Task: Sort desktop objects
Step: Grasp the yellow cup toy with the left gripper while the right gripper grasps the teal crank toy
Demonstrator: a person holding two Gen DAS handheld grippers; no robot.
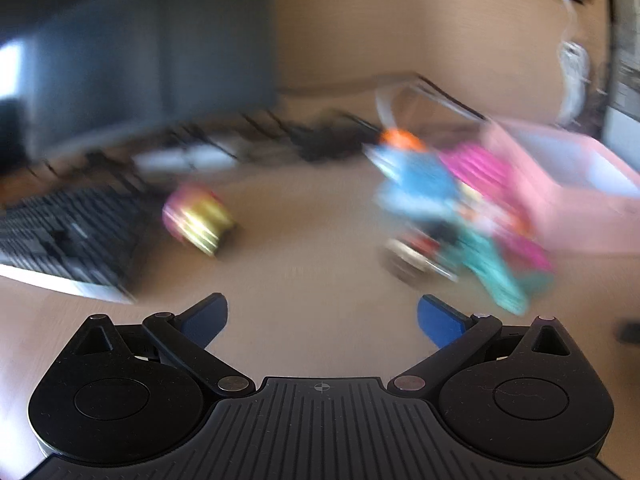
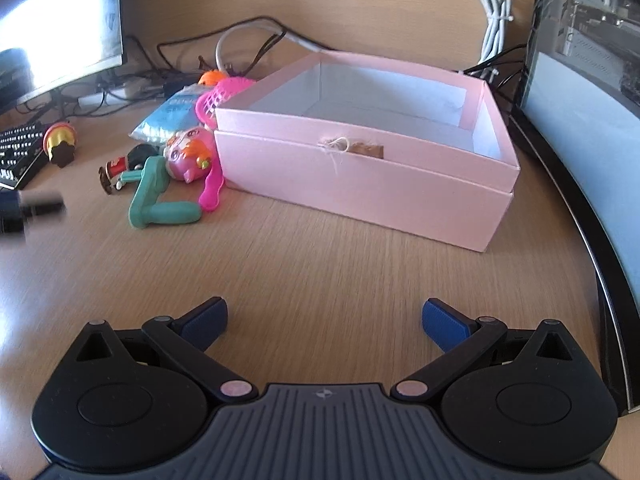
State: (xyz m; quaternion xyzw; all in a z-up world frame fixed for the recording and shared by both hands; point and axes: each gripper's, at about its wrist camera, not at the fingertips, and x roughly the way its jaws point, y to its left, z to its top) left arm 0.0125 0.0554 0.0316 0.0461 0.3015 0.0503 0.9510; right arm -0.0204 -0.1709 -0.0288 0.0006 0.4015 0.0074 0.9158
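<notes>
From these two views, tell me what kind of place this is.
Most likely a home or office computer desk. A lit monitor stands at the back left with a black keyboard before it, and a computer case sits at the right, cables trailing along the wooden desk.

- The whole left wrist view is smeared by motion; the toy pile (image 1: 460,216) reads only as streaks of blue, magenta, teal and orange, with no single toy clear.
- There the pink box (image 1: 580,184) has soft edges and runs off the right edge.
- The keyboard (image 1: 60,236) is blurred and cut by the left edge.
- In the right wrist view the pink box (image 2: 360,184) hides part of the magenta toy (image 2: 218,98) behind its corner.
- A dark blurred object (image 2: 28,210) at the left edge cannot be identified.
- The monitor (image 2: 56,28) is cropped by the top-left corner.
</notes>
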